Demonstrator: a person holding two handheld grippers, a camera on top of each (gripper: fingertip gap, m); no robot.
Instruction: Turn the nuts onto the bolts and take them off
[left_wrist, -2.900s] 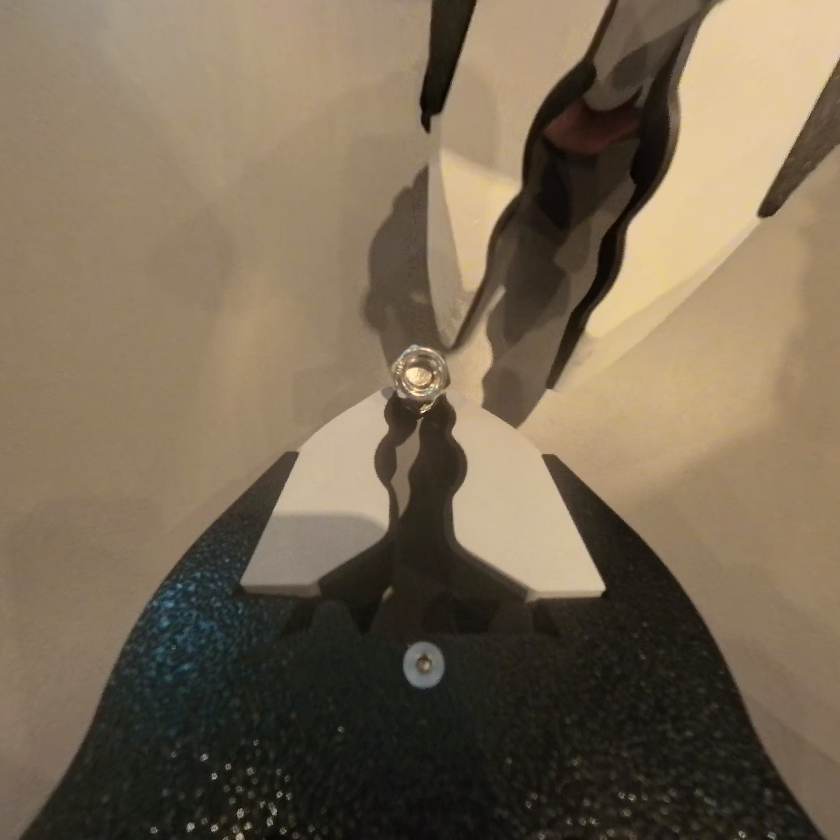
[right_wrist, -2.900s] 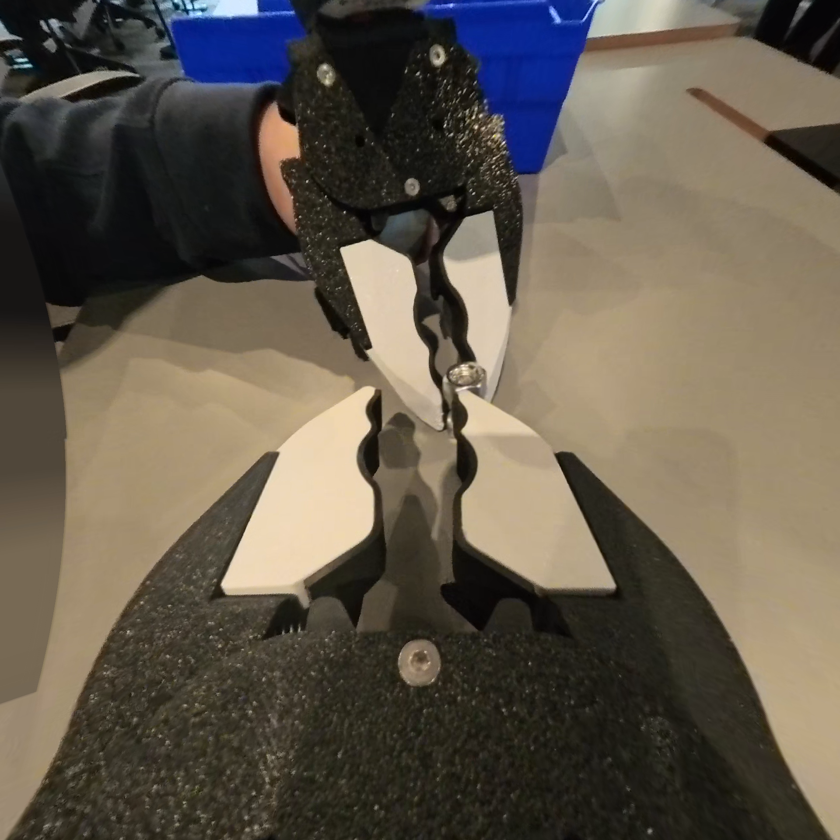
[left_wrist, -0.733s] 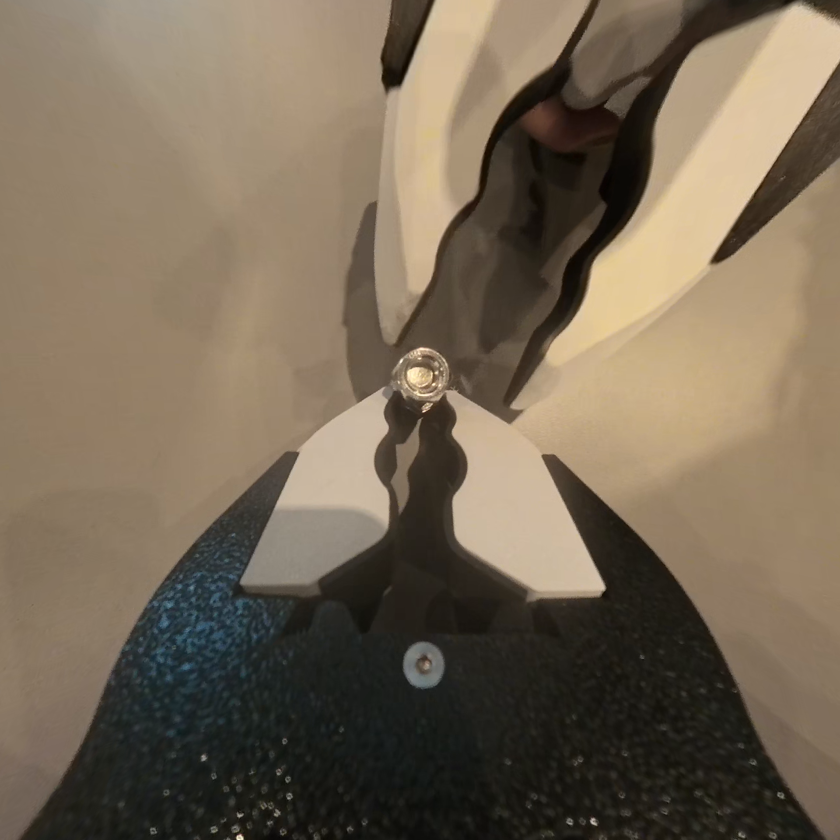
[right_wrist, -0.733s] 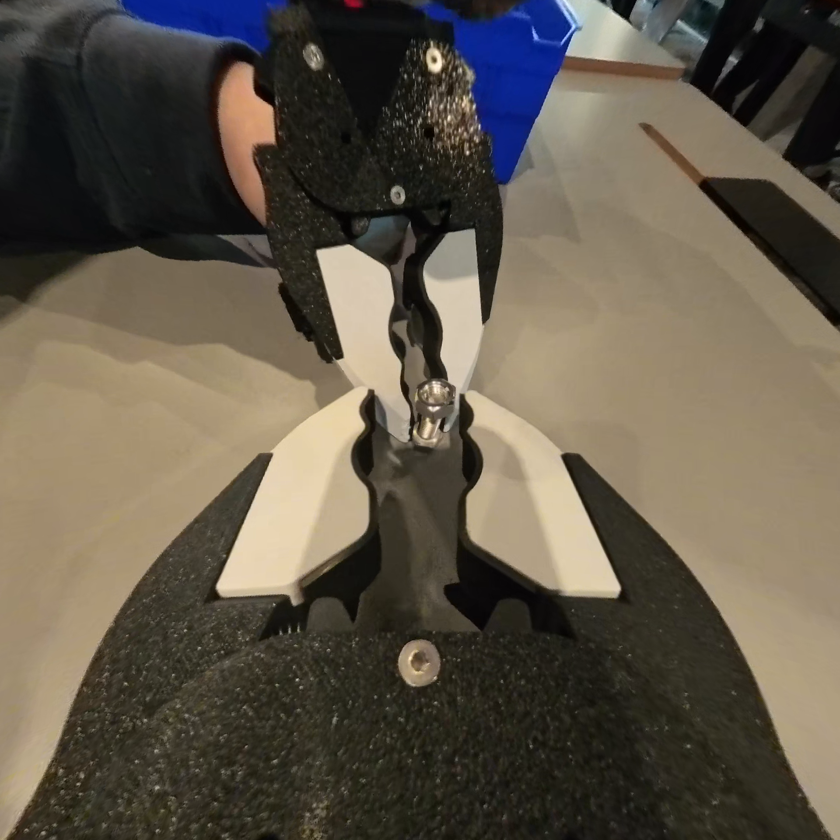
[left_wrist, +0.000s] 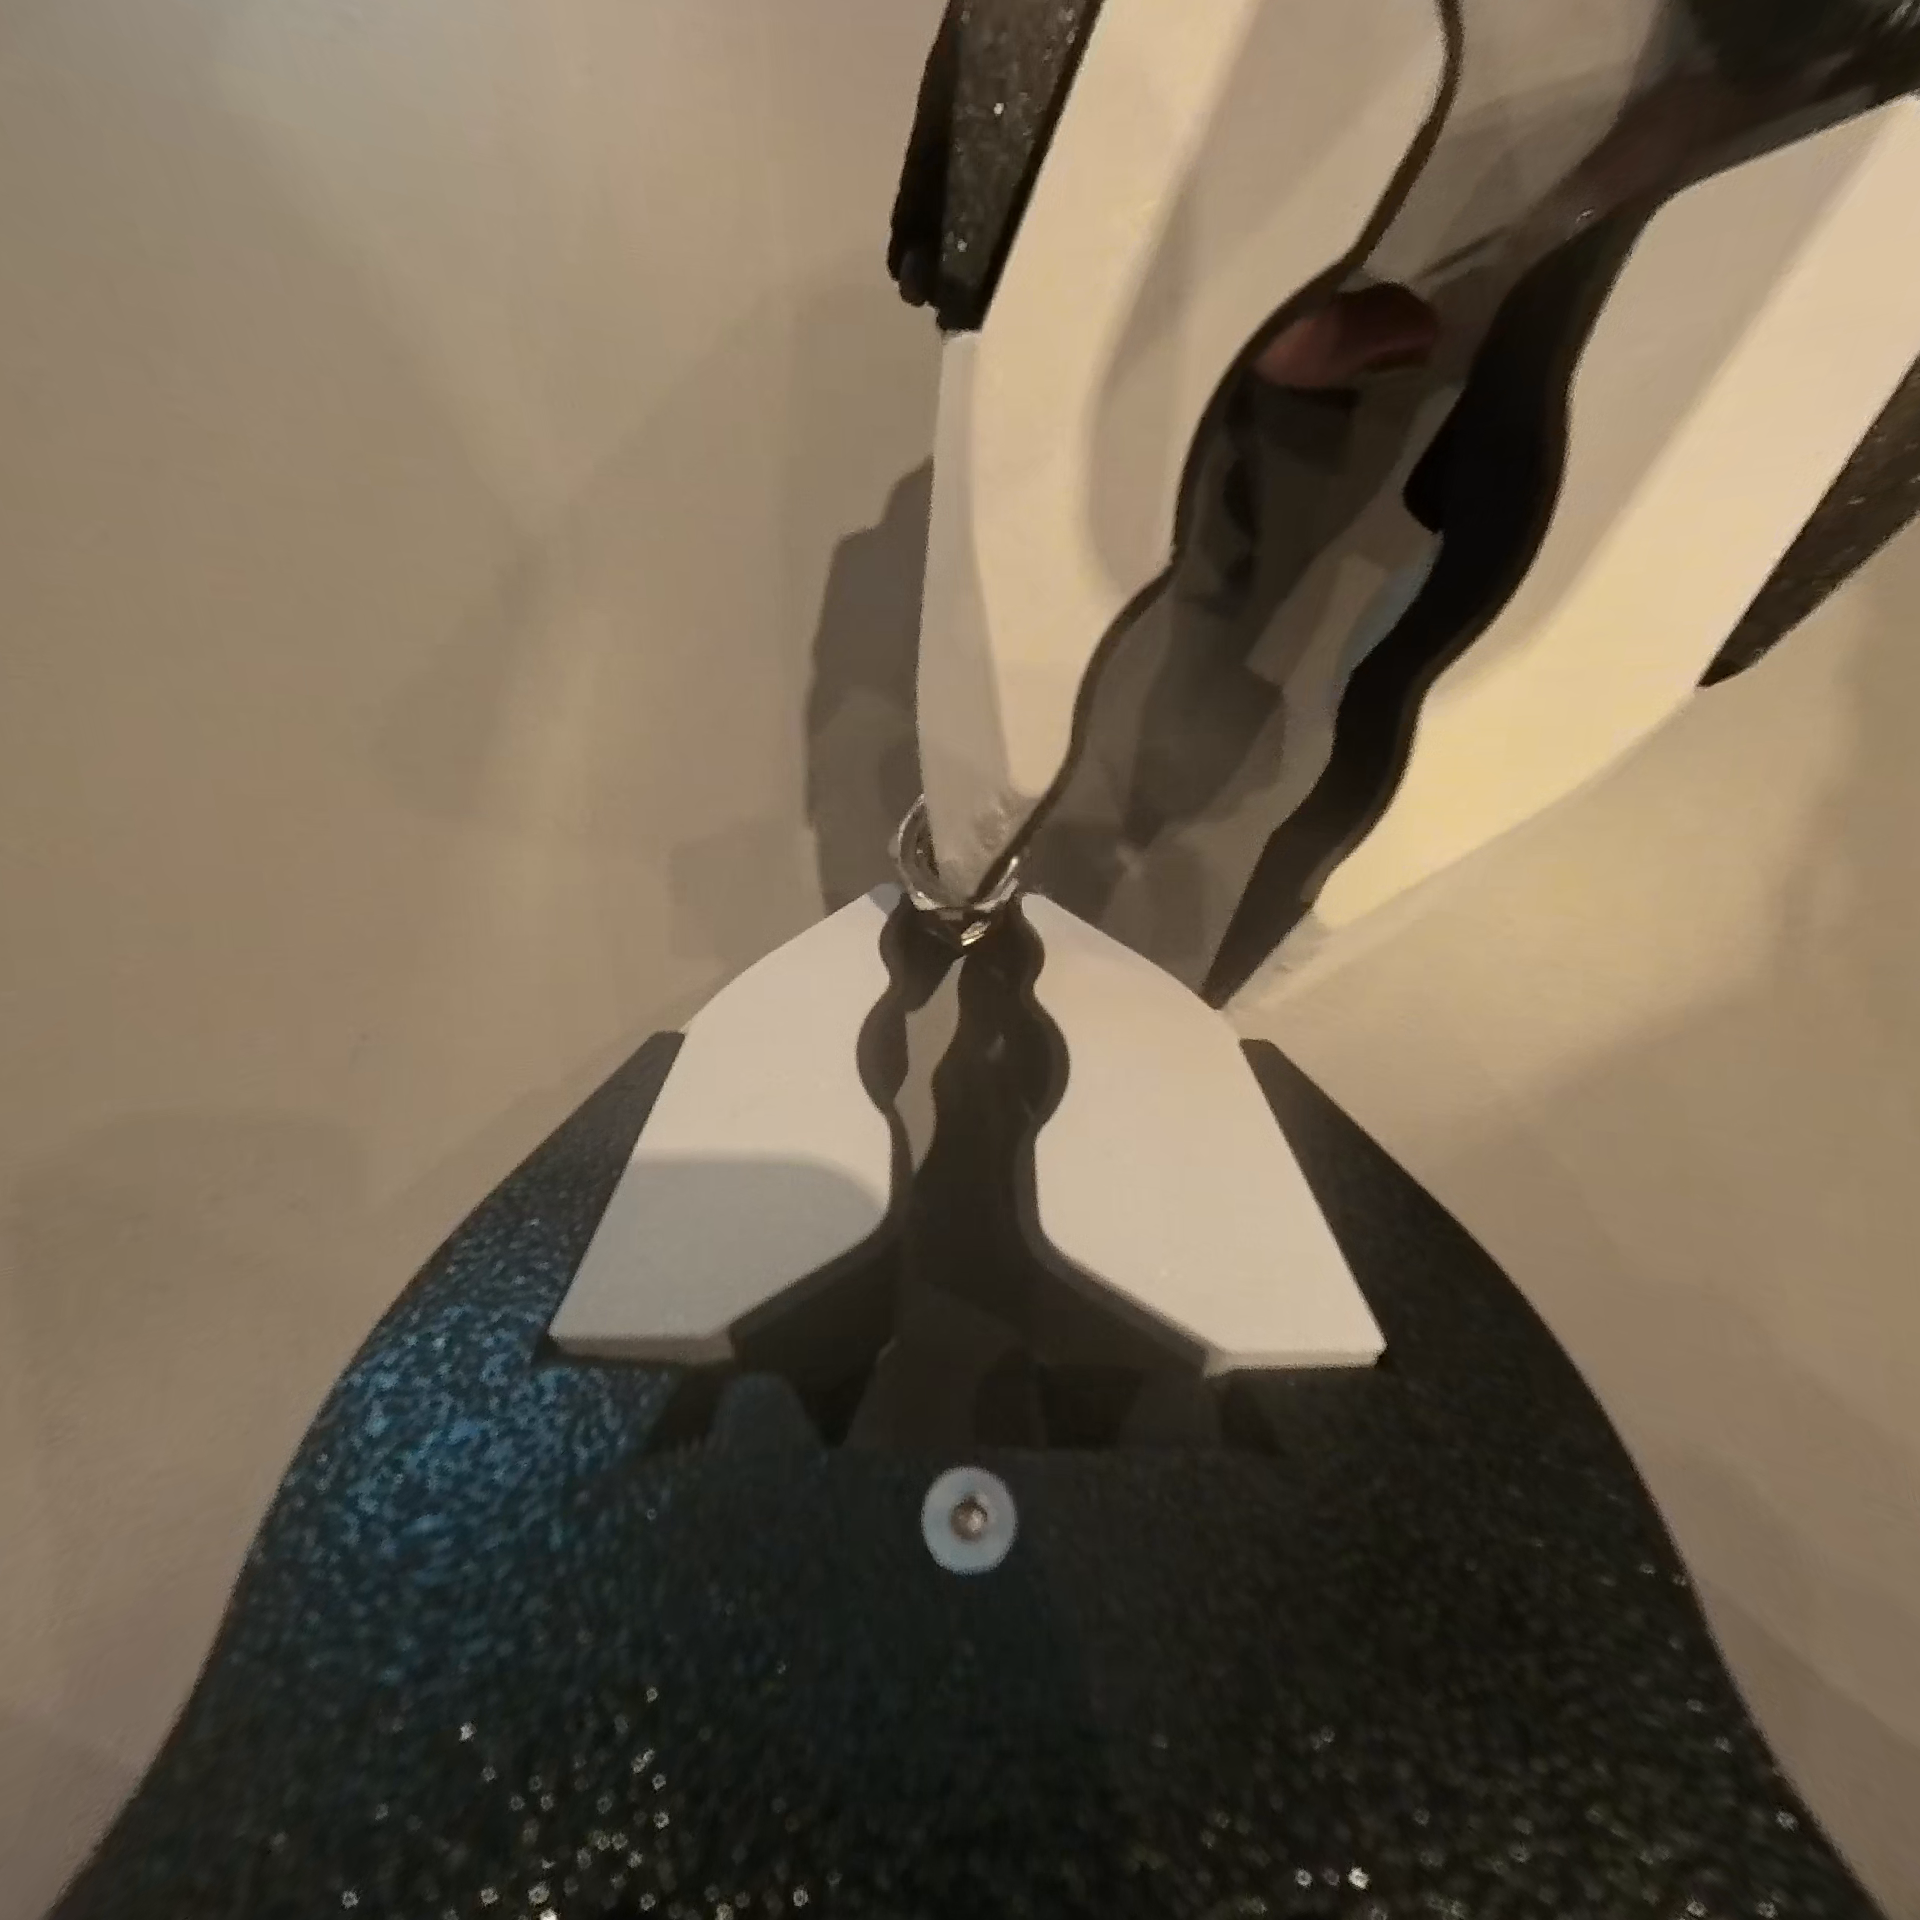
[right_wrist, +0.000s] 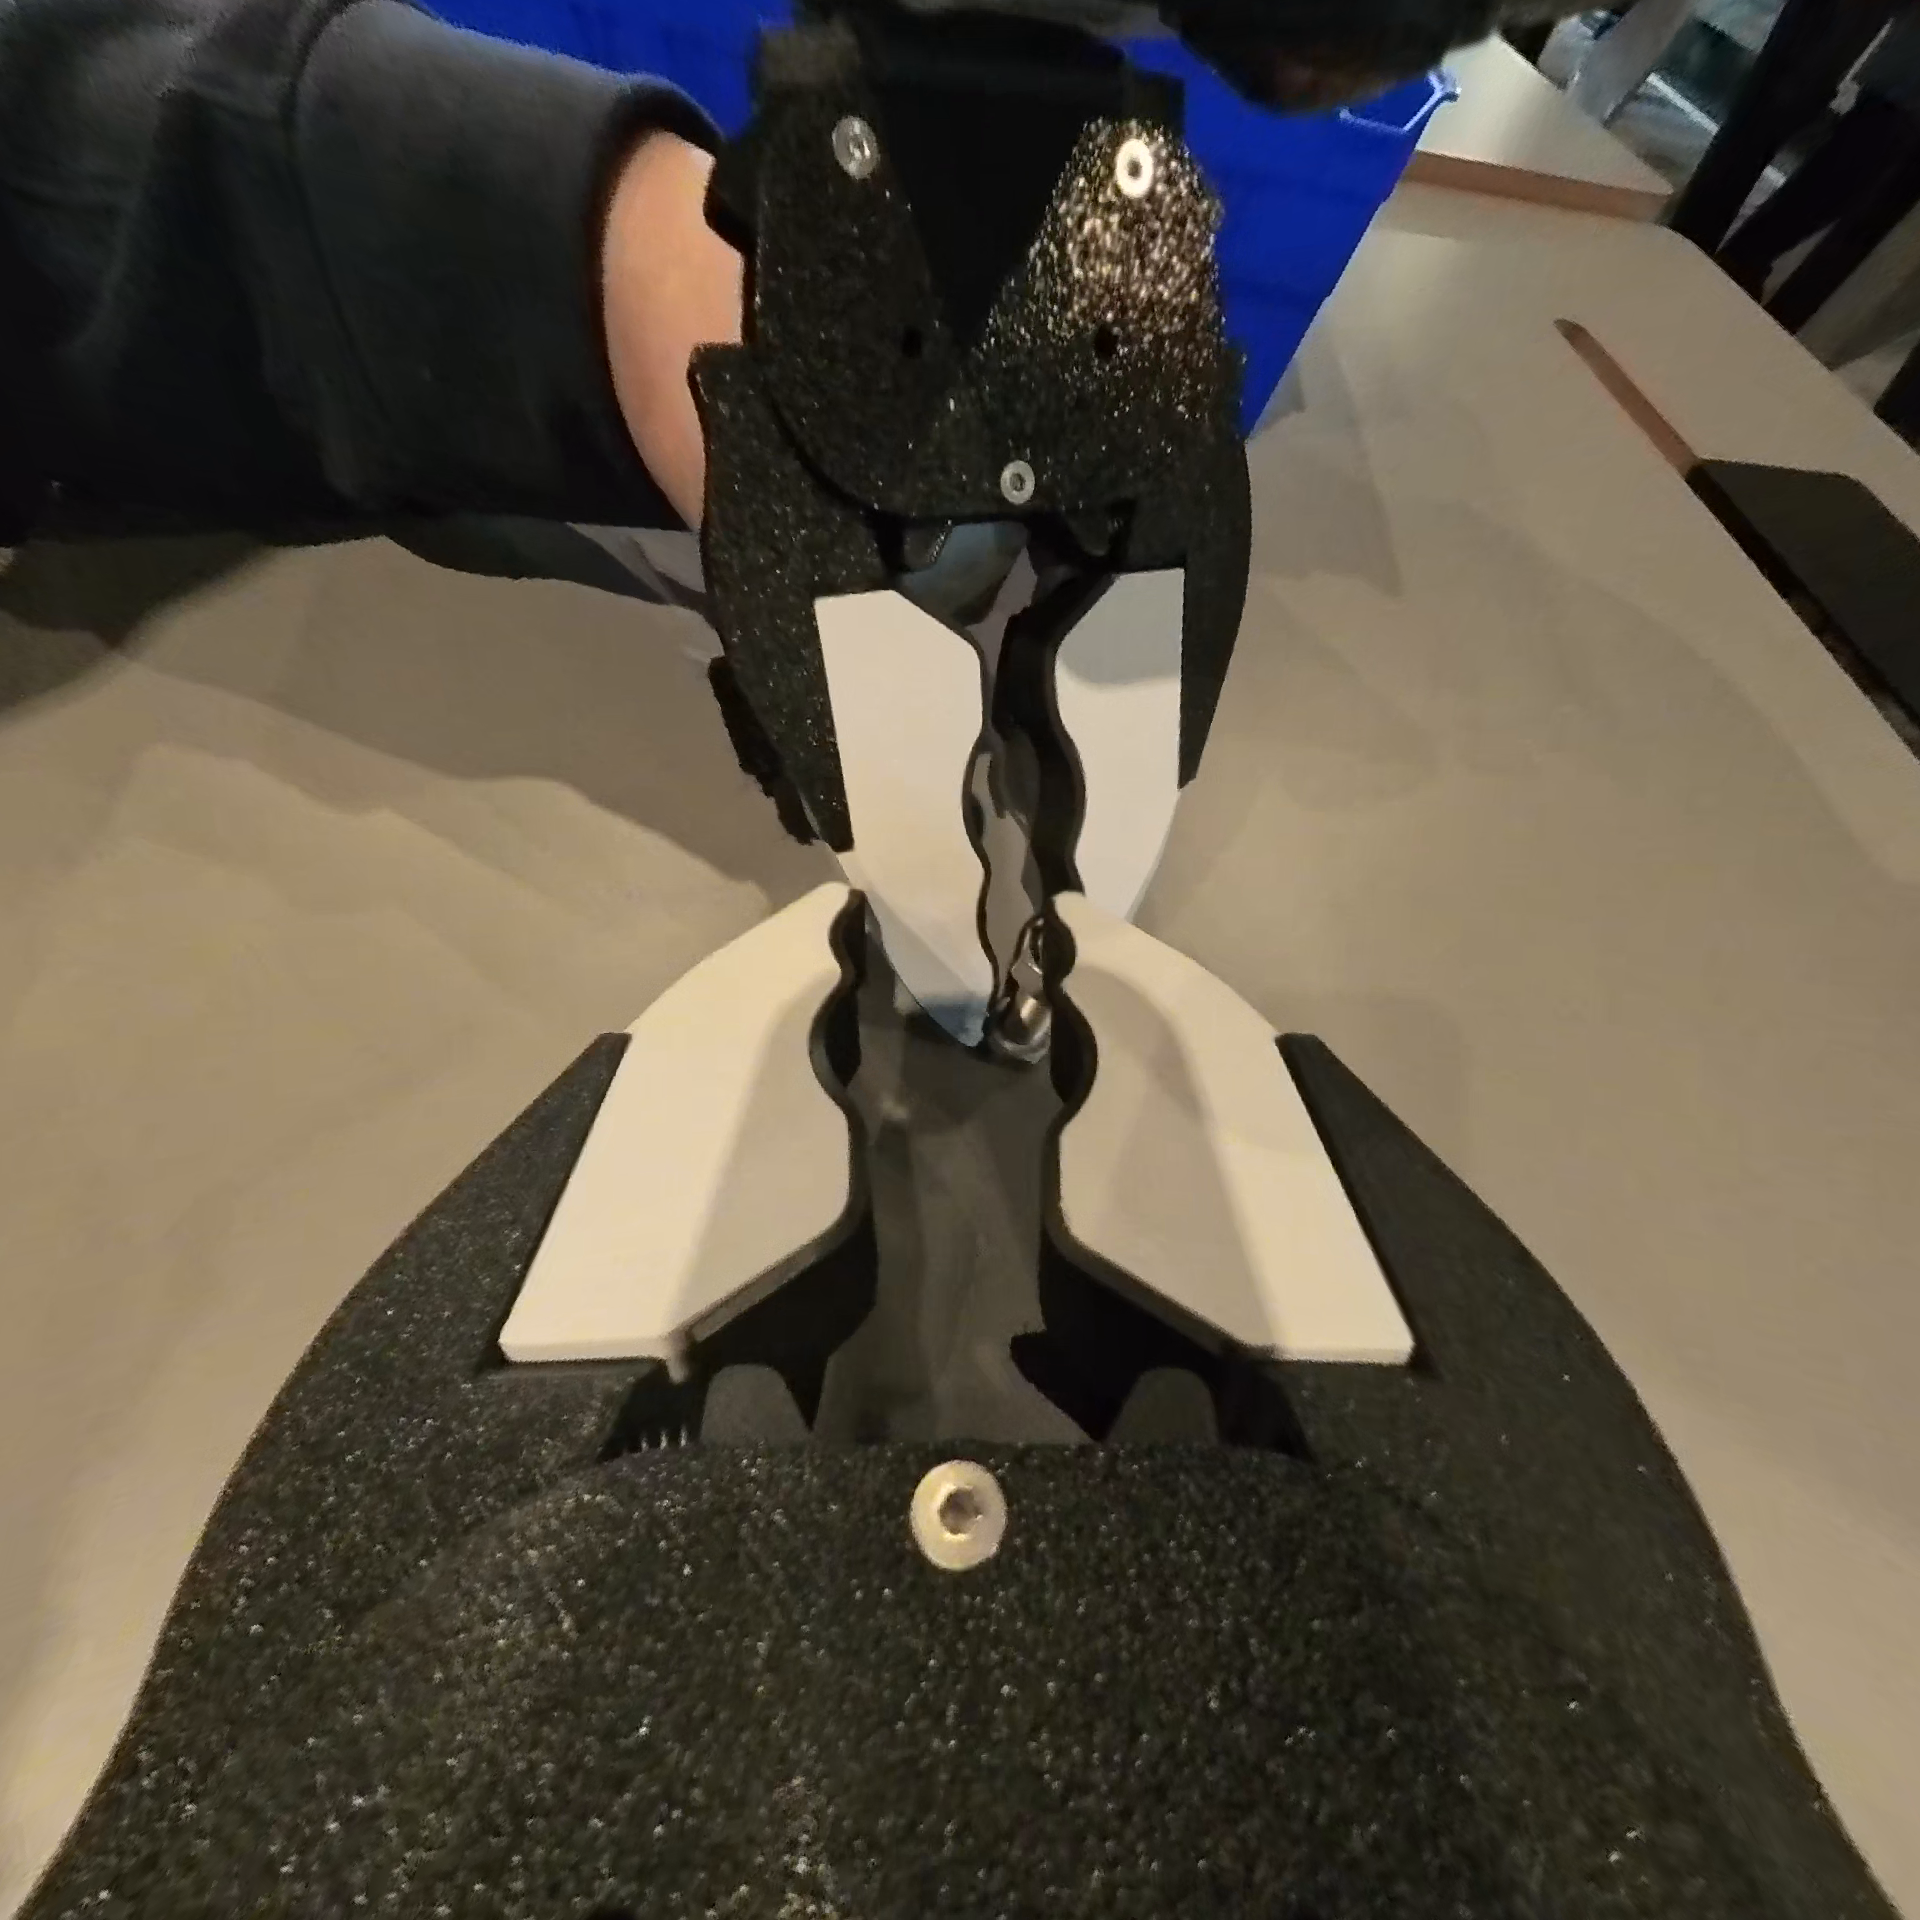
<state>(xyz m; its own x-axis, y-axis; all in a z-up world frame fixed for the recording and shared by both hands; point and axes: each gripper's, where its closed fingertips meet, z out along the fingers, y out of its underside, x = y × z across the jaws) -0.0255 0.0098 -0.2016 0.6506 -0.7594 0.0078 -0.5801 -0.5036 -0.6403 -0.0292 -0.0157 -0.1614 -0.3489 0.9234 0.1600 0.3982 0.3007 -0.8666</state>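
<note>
The bolt (left_wrist: 951, 914) sits pinched at the tips of my left gripper (left_wrist: 954, 909), above the grey table (right_wrist: 1455, 790). My right gripper (right_wrist: 956, 920) is spread wide around those tips, one finger (left_wrist: 977, 665) touching the bolt's end.

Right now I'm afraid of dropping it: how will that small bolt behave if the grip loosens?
The bolt looks like polished metal, so probably stiff and slippery; the left gripper pinches it only at the tips. Being small and round, it would likely roll on the flat table.
</note>
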